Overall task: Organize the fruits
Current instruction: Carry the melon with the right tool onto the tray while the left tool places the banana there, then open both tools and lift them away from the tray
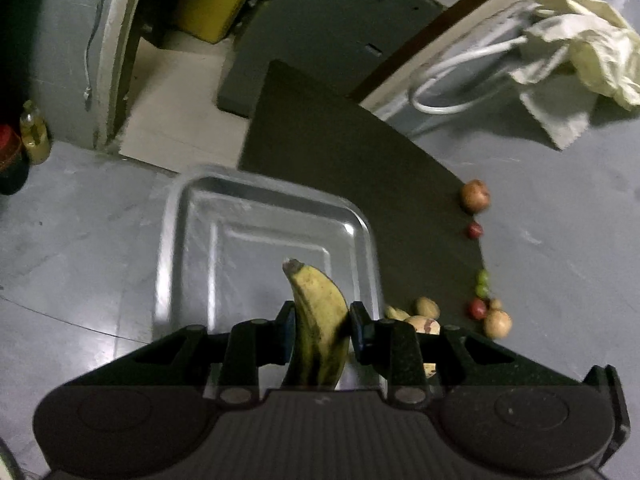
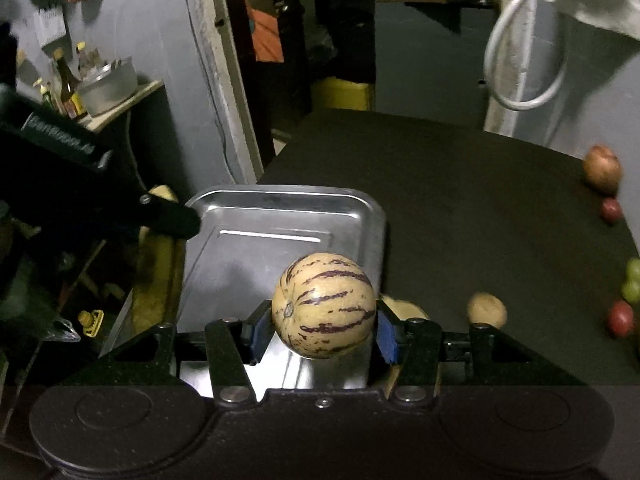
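a banana point(image 1: 320, 320) is being gripped by the left claw point(image 1: 320, 330), a striped melon point(image 2: 324, 306) by the right claw point(image 2: 324, 330); both are best being lowered gently into the tray point(image 1: 188, 216).

Dim indoor light, glare on metal tray point(image 1: 172, 240), motion blur, fisheye-bent edges

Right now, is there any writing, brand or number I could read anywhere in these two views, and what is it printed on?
Pale lettering on the black body of the other hand-held gripper, at the left of the right wrist view: blurred, seemingly a brand name, not readable.
Labels on the bottles on the shelf: too small and dark to read.
Paper hanging on the wall: blurred, unreadable.
Left wrist view: no text visible.
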A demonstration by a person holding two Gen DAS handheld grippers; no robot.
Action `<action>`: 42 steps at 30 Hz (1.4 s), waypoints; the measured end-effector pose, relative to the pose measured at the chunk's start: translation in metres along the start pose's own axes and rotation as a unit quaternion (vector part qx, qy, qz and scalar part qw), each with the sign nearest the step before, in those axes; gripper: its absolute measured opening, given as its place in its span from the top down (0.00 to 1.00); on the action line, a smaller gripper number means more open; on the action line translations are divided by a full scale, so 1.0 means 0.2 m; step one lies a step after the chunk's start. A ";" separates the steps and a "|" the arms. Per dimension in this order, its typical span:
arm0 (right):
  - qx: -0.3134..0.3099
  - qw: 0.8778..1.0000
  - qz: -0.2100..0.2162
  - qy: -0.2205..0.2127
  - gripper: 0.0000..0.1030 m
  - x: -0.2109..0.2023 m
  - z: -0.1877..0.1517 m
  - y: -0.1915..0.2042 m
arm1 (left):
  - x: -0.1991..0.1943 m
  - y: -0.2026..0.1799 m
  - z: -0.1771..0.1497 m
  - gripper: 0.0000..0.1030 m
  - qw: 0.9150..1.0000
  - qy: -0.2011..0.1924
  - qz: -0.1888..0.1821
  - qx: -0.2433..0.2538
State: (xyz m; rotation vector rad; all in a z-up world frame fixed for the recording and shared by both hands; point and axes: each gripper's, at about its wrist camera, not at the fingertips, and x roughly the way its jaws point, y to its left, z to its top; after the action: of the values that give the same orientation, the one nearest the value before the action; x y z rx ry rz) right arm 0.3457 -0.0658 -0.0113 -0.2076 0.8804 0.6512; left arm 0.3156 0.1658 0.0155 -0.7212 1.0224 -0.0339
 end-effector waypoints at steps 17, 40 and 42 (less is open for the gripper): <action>-0.058 0.997 -0.029 0.039 0.47 0.24 0.03 0.14 | 0.30 0.07 0.25 0.69 0.997 0.039 0.060 0.028; -0.056 0.998 0.002 -0.007 0.13 -0.06 -0.17 0.10 | 0.07 0.08 -0.01 0.09 0.999 -0.020 0.044 -0.019; -0.051 0.999 0.005 -0.014 0.10 -0.11 -0.21 0.10 | 0.01 0.07 -0.07 0.02 0.998 -0.039 0.044 -0.011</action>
State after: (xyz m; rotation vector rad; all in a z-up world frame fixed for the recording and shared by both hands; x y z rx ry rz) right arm 0.2960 -0.0771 -0.0182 -0.2862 0.8218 0.7074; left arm 0.3017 0.1681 0.0021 -0.6907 0.9801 0.0812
